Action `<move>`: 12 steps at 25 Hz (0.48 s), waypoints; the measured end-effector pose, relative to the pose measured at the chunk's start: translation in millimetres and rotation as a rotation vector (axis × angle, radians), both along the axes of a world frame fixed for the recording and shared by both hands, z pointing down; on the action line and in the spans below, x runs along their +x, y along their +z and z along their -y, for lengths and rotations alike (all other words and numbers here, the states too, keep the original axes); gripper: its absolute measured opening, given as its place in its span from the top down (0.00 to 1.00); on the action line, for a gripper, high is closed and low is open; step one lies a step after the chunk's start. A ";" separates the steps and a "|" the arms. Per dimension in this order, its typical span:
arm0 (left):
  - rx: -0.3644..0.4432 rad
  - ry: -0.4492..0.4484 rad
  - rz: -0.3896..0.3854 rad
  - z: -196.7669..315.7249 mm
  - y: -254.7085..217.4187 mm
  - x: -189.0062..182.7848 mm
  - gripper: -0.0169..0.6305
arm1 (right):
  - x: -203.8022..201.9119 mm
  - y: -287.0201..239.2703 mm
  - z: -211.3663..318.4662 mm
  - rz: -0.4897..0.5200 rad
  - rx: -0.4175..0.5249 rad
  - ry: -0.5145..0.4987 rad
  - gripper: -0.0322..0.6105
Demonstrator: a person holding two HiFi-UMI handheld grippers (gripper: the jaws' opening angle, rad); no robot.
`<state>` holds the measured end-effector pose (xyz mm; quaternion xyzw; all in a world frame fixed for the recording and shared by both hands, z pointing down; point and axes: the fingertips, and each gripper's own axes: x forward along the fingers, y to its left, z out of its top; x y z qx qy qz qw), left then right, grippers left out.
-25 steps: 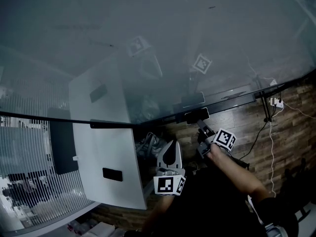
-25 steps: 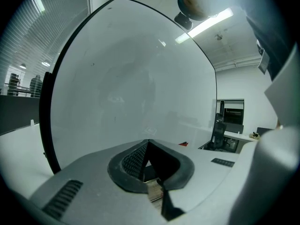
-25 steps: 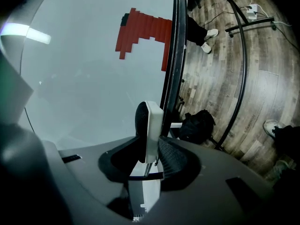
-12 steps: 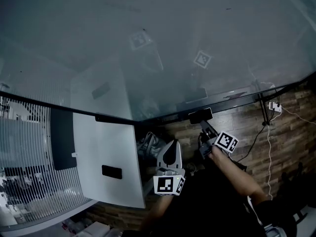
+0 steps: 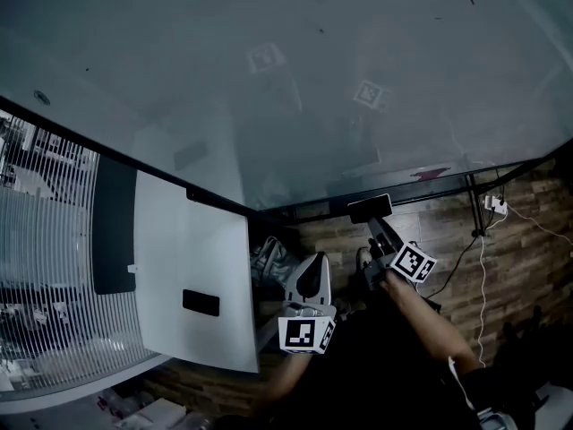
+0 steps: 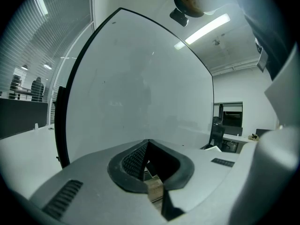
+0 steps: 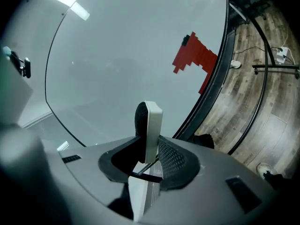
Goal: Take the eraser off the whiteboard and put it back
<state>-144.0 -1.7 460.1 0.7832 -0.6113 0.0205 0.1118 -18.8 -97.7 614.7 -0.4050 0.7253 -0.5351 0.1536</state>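
The right hand-held gripper (image 7: pixel 149 149) grasps 1 eraser (image 7: pixel 151 123) (edge-up) near the whiteboard (image 7: pixel 126 55); the left hand-held gripper (image 6: pixel 147 146) is clenched, empty.

1 whiteboard (image 5: pixel 358 61), 1 eraser (image 5: pixel 370 208), 2 tools: L tool (image 5: pixel 310 263), R tool (image 5: pixel 377 227).

dim, bluish head view; both gripper views brighter, fisheye-bent with dark edges, ceiling strip light (image 6: pixel 206 28) glaring.

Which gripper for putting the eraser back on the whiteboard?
Right. The right gripper clamps the white-backed black felt eraser, facing the glossy whiteboard; the left gripper is shut and empty.
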 end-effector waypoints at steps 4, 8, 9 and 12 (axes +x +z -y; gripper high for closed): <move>0.010 0.006 -0.003 -11.9 -3.9 -3.8 0.97 | 3.0 -15.6 -8.6 -0.051 0.055 0.010 0.76; 0.024 0.020 -0.019 -24.6 -8.4 -2.6 0.97 | 5.5 -39.2 -20.5 -0.111 0.139 0.010 0.76; 0.025 0.026 -0.024 -27.9 -9.3 -1.9 0.97 | 5.5 -46.7 -23.7 -0.128 0.164 0.011 0.76; 0.036 0.045 -0.036 -39.7 -13.2 -1.8 0.97 | 5.2 -67.1 -36.8 -0.182 0.235 0.014 0.76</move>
